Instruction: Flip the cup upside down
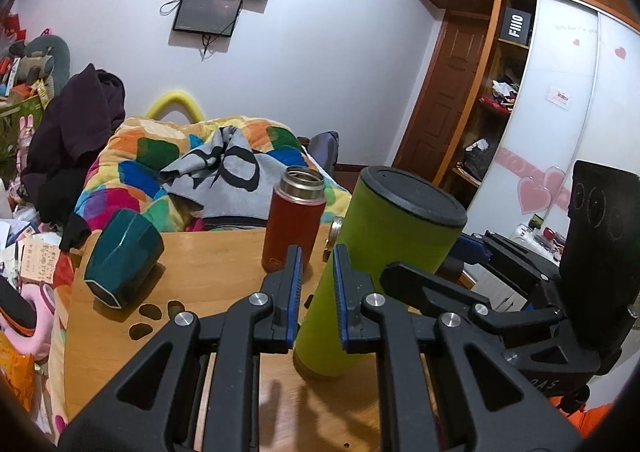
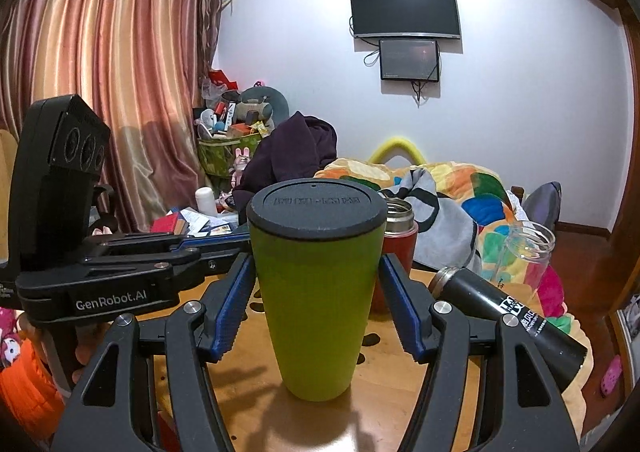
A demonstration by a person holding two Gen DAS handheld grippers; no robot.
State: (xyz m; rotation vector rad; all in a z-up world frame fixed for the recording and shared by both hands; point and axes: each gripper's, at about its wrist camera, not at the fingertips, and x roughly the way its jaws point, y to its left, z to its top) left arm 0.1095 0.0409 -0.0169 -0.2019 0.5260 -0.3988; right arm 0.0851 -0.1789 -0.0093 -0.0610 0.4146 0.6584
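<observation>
A lime-green cup (image 2: 316,304) with a black lid stands upright on the wooden table (image 2: 384,404). It also shows in the left wrist view (image 1: 372,272). My right gripper (image 2: 316,292) is open, with one blue-padded finger on each side of the cup; a small gap shows on both sides. My left gripper (image 1: 318,272) stands just left of the cup, its jaws a narrow gap apart and holding nothing. The left gripper's body also shows at the left of the right wrist view (image 2: 100,276).
A red flask (image 1: 294,220) with an open steel mouth stands behind the green cup. A dark teal cup (image 1: 122,258) lies tilted at the table's left. A black bottle (image 2: 508,324) lies at the right beside a clear glass jar (image 2: 528,252). A cluttered bed lies beyond the table.
</observation>
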